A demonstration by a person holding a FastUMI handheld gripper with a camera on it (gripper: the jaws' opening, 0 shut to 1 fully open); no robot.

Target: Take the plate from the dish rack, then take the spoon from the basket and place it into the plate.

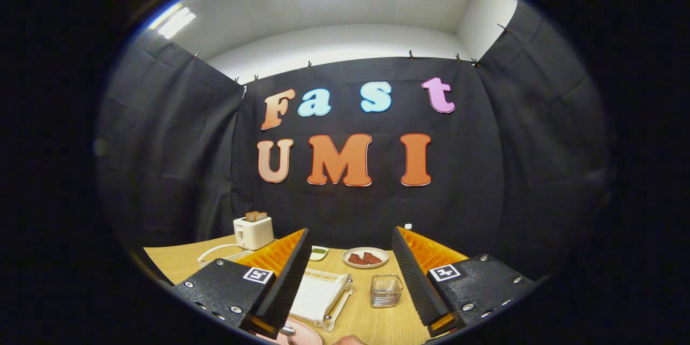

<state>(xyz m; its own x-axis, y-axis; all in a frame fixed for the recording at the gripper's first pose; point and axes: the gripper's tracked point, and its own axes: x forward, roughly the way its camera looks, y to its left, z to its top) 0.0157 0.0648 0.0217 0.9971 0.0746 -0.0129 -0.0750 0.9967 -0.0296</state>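
My claw [350, 285] is wide open, holding nothing; the round pink plate [302, 334] lies below my fingers with what seems a metal spoon [287, 330] on it. Pulling away carelessly could clip the clear plastic dish rack [323, 296]

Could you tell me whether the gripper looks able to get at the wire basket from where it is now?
Probably yes: the gripper is open, and the basket stands on the table just ahead between its fingers, with nothing in the way.

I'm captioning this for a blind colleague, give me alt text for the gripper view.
The gripper is open above a wooden table, with a clear dish rack and small basket between its fingers. Beyond sit a dish of food and a toaster.
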